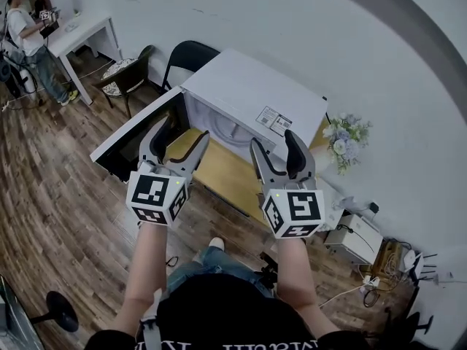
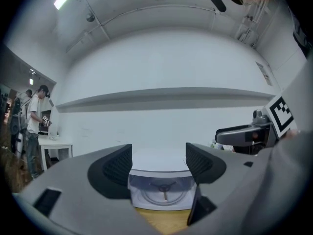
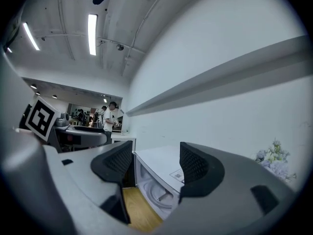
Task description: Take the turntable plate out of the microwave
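A white microwave [image 1: 255,93] stands on a wooden table [image 1: 222,173], its door [image 1: 131,133] swung open to the left. Inside it, the clear turntable plate [image 2: 164,194] lies flat over its roller ring; the plate [image 3: 159,196] also shows in the right gripper view. My left gripper [image 1: 178,146] is held in front of the cavity, open and empty. My right gripper [image 1: 279,152] hangs beside it to the right, also open with nothing between its fingers. Both are short of the microwave's opening.
A bunch of flowers [image 1: 344,137] stands right of the microwave. A black chair [image 1: 182,58] and a second chair [image 1: 124,75] are behind it. A person [image 1: 29,39] stands at a white desk [image 1: 84,29] far left. Boxes and cables [image 1: 365,243] lie on the floor at right.
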Demonstrator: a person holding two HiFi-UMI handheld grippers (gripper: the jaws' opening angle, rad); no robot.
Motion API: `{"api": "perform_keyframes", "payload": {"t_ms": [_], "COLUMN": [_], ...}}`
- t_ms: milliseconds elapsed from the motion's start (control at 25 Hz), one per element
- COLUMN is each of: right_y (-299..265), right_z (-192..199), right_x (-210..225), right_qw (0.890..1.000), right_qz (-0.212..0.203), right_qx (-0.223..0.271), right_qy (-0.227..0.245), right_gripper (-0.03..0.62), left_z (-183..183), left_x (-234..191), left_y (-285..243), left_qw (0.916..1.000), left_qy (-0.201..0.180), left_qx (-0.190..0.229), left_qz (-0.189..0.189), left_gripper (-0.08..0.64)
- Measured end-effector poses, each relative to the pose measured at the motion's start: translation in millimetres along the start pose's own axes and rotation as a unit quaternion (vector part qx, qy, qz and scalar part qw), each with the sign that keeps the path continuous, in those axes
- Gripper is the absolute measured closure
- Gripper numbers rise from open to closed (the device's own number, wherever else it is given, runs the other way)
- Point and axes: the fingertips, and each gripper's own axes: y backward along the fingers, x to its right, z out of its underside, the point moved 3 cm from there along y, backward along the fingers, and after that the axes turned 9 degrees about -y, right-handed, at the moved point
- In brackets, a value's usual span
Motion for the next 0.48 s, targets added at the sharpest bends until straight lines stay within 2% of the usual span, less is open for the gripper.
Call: {"api": "perform_keyframes", "payload": {"t_ms": [240, 480], "right_y": [-17.2, -32.4], "right_z": [20.2, 39.6], "right_x": [19.5, 18.2], "right_qw": [0.999, 0.998], "right_qz": [0.024, 0.052], "right_qx": [-0.017, -0.032], "right_qy": [-0.018, -0.031], "right_gripper": [0.276, 0.276], "left_z": [25.1, 49.6], "left_x": [2.2, -8.4], "left_y": [-31.2, -52.9], "left_qw": [0.9993, 0.9967], "left_qy": [0.006, 0.016], "left_qx": [-0.021, -0.039], "left_qz": [0.031, 0.069], "left_gripper": [0.212, 0.212]}}
